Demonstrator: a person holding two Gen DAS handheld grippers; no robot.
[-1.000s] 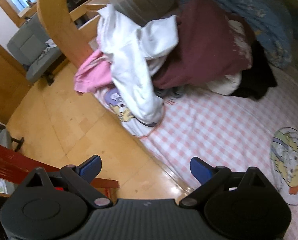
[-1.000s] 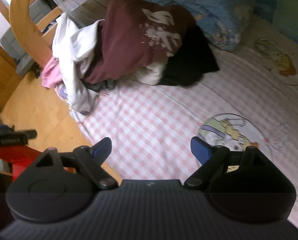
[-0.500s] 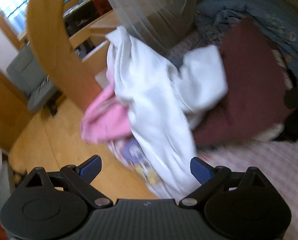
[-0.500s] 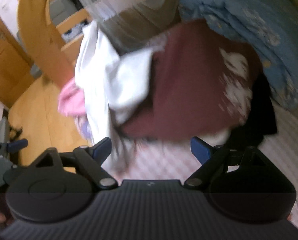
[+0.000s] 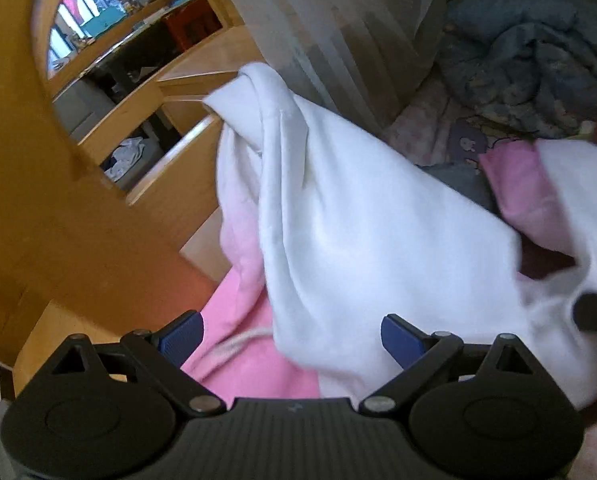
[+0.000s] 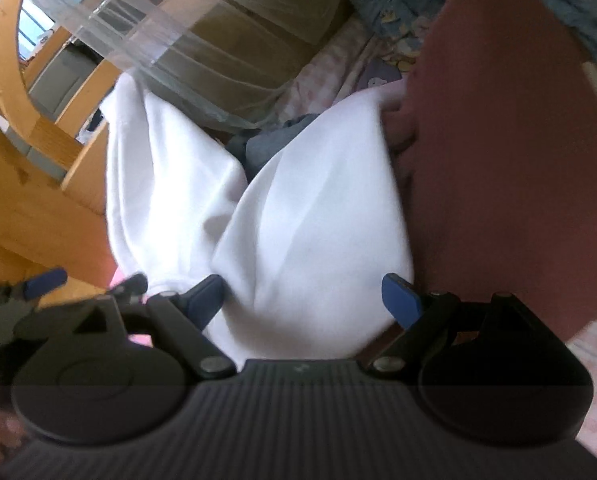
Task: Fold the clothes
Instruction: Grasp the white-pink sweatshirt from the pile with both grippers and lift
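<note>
A pile of clothes lies on the bed. A white garment (image 5: 362, 224) is on top, with a pink garment (image 5: 250, 340) under its left side. In the right wrist view the white garment (image 6: 298, 220) fills the middle and a maroon garment (image 6: 518, 160) lies to its right. My left gripper (image 5: 292, 336) is open, its jaws on either side of the white and pink cloth. My right gripper (image 6: 302, 298) is open with white cloth between its jaws. The left gripper (image 6: 46, 284) shows at the right wrist view's left edge.
A curved wooden bed frame (image 5: 38, 200) stands at the left. A sheer curtain (image 5: 338, 28) hangs behind the pile. A blue quilt (image 5: 530, 48) lies at the back right. The pink checked sheet (image 6: 594, 344) shows at the lower right.
Both grippers have moved forward from above the bed edge right up to the pile. The white garment now lies between the open jaws of each.
</note>
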